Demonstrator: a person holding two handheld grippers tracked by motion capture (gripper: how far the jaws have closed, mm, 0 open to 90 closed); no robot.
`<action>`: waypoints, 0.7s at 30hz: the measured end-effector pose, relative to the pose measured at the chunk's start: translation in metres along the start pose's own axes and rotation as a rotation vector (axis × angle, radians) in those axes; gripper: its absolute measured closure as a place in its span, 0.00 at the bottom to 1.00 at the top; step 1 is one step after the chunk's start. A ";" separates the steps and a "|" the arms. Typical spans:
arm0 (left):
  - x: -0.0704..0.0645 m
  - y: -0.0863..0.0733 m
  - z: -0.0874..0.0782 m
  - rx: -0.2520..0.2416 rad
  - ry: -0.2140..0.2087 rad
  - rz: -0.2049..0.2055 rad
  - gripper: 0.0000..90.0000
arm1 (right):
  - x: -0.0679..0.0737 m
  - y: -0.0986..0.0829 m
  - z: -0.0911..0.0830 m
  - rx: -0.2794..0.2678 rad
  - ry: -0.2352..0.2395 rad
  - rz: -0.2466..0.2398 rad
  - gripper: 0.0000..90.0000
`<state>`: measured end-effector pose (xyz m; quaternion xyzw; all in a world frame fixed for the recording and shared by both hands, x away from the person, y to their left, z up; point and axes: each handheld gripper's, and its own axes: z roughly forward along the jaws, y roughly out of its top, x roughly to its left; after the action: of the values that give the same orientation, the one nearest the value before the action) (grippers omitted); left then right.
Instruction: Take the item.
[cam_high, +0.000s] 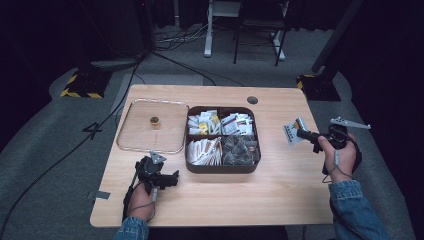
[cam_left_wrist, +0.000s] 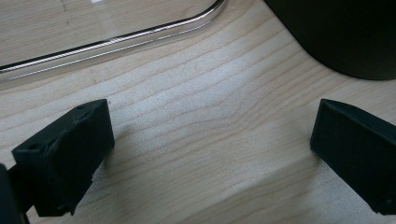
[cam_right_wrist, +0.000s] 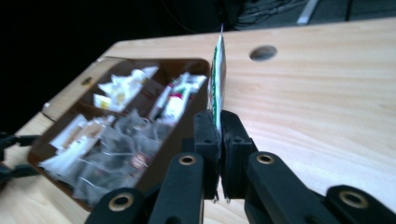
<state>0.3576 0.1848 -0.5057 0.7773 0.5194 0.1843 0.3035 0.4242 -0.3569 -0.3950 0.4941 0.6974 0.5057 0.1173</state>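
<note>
— Where is the small flat white sachet with the coloured stripes (cam_high: 294, 131)?

— Off the light wooden bench (cam_high: 280, 185), pinched in the right tool (cam_high: 300, 133), over the bench's right part and well apart from the dark brown square box with four compartments (cam_high: 221, 169). In the right gripper view the sachet (cam_right_wrist: 218, 84) stands on edge, rising straight up out of the tool (cam_right_wrist: 218, 140), whose two black jaws are pressed together on its lower edge.

— And the left tool?

— The left tool (cam_high: 172, 178) sits low over the bench near the front left corner of the box, with the person's left hand (cam_high: 143, 197) around its grip. In the left gripper view its jaws stand wide apart with bare wood between them; nothing is in them. The dark wall of the box (cam_left_wrist: 341, 32) shows at the upper right there, and the rim of the clear rounded-square lid (cam_left_wrist: 112, 44) at the upper left.

— What is in the box?

— White paper sachets in the two rear compartments and the front left one, darker translucent tea bags (cam_high: 240, 149) in the front right one.

— The lid?

— The lid (cam_high: 135, 145) lies flat on the bench just beside the box's left side, its small brass-coloured knob (cam_high: 155, 120) pointing up.
</note>
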 end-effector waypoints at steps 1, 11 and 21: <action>0.000 0.000 0.000 0.000 0.000 0.000 0.00 | -0.002 -0.003 0.001 0.008 -0.003 0.006 0.98; 0.000 0.000 0.000 0.001 0.000 -0.002 0.00 | -0.020 -0.029 0.019 0.057 -0.029 0.072 0.98; 0.000 0.000 0.000 0.001 0.000 -0.002 0.00 | -0.022 -0.044 0.032 0.097 -0.034 0.116 0.98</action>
<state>0.3577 0.1846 -0.5056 0.7769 0.5202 0.1838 0.3032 0.4310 -0.3556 -0.4536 0.5473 0.6892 0.4688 0.0756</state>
